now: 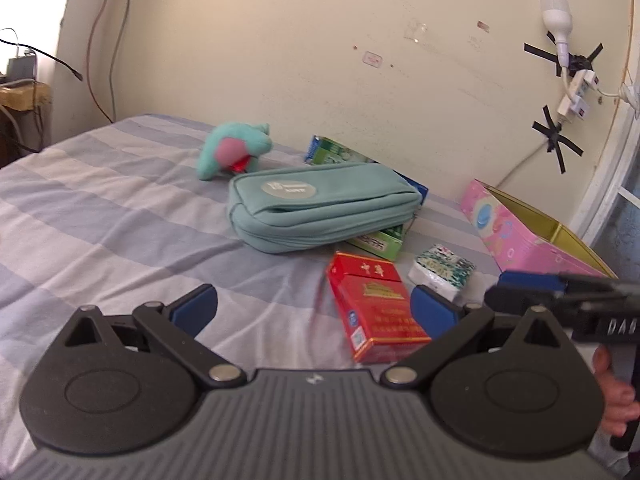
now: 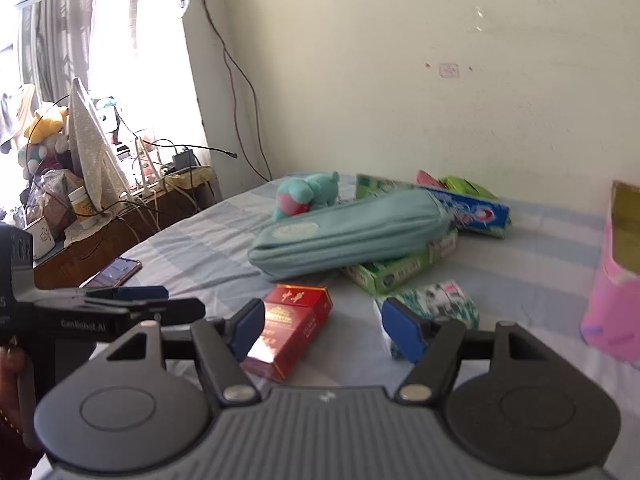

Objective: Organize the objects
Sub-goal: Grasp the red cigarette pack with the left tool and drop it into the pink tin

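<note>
red cigarette box (image 1: 374, 308) lies just before teal pouch (image 1: 320, 206), beside tissue pack (image 1: 442, 270).

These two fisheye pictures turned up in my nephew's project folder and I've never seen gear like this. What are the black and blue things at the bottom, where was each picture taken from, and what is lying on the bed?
No robot here: a person carries a two-fingered tool in each hand, each with a camera looking along its fingers. The left wrist view shows the left hand-held gripper; the right wrist view shows the right hand-held gripper. The blue parts are the finger pads. Both stand open and hold nothing.

On the striped bed sheet lie a red packet, a teal zip pouch resting on a green box, a teal plush toy, a small tissue pack and a blue toothpaste box. An open pink box stands to the right, likely where things get sorted.
</note>
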Motion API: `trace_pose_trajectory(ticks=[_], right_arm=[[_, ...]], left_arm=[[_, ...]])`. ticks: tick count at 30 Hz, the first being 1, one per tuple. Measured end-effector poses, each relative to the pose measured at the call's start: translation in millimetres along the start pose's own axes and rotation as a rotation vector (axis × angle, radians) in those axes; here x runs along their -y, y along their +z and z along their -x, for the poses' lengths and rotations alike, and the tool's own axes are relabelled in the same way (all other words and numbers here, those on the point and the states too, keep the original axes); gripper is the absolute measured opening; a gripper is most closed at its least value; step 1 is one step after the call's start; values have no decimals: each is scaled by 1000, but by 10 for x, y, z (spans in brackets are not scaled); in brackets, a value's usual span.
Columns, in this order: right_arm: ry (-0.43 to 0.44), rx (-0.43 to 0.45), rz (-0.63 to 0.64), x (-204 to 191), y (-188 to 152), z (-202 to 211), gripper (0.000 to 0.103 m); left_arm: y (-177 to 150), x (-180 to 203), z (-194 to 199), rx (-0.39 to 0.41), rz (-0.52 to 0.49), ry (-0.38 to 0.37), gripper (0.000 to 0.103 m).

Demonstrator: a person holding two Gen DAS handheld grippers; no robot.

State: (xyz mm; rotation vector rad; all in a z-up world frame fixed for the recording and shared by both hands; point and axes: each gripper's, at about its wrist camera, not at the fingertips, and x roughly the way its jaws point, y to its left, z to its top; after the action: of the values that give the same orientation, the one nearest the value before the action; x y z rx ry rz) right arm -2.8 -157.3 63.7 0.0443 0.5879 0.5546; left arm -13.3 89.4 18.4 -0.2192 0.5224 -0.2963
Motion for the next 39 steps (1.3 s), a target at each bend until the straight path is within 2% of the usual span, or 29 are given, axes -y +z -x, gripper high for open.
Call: trace_pose_trajectory(ticks=[1,3,5,7,8,9,10,11,12,13,14,17,19,23,26,28,32,36,38,39], right_arm=[[7,-15,-6,18,-45,-12,67],[14,-46,4,-15,-126,-81,67],[22,-74,51,-102,-178,-165,67],[21,-103,111,-217,-212,-278,67],[20,-119,135,-269,-230,-347,67],[26,-136,153,-302,-246,-426,67],[34,-159,163,-337,-255,-515,65],[40,-182,174,-365,-256,-615,50],[29,-194,194,-404,-288,-713,47],[4,-169,221,-459,-297,-712,45],[-11,-166,233,-481,-288,-687,45],[-57,-44,229,-370,-255,-344,45],[-112,44,211,-208,-195,-41,45],[-294,173,175,209,-138,486,45],[-427,224,119,622,-138,774,45],[-488,240,73,905,-151,899,45],[-560,244,-14,1382,-154,939,46],[-611,247,-75,1617,-154,821,46],[-638,248,-111,1739,-170,796,55],[-645,257,-126,1809,-212,832,55]], left_arm=[[16,-8,-37,-13,11,-12,102],[77,-36,-114,-55,48,-61,88],[131,-23,-199,-94,70,-111,85],[146,51,-296,-119,46,-118,83],[131,98,-377,-146,27,-110,70],[102,135,-478,-195,23,-98,50],[68,154,-530,-217,48,-125,49],[63,210,-519,-217,55,-110,49],[85,316,-485,-207,16,-84,49],[121,442,-422,-178,-27,-74,49],[178,570,-370,-153,-65,-82,49],[359,983,-300,-100,-131,-167,49],[488,1321,-390,-84,-165,-230,49],[571,2132,-697,-45,-268,-363,49],[559,2603,-1022,-49,-312,-445,49],[525,2842,-1210,-67,-315,-472,49],[451,3171,-1485,-91,-342,-471,50],[393,3303,-1611,-105,-391,-399,53],[396,3262,-1584,-101,-387,-371,57],[407,3230,-1551,-90,-384,-364,57]])
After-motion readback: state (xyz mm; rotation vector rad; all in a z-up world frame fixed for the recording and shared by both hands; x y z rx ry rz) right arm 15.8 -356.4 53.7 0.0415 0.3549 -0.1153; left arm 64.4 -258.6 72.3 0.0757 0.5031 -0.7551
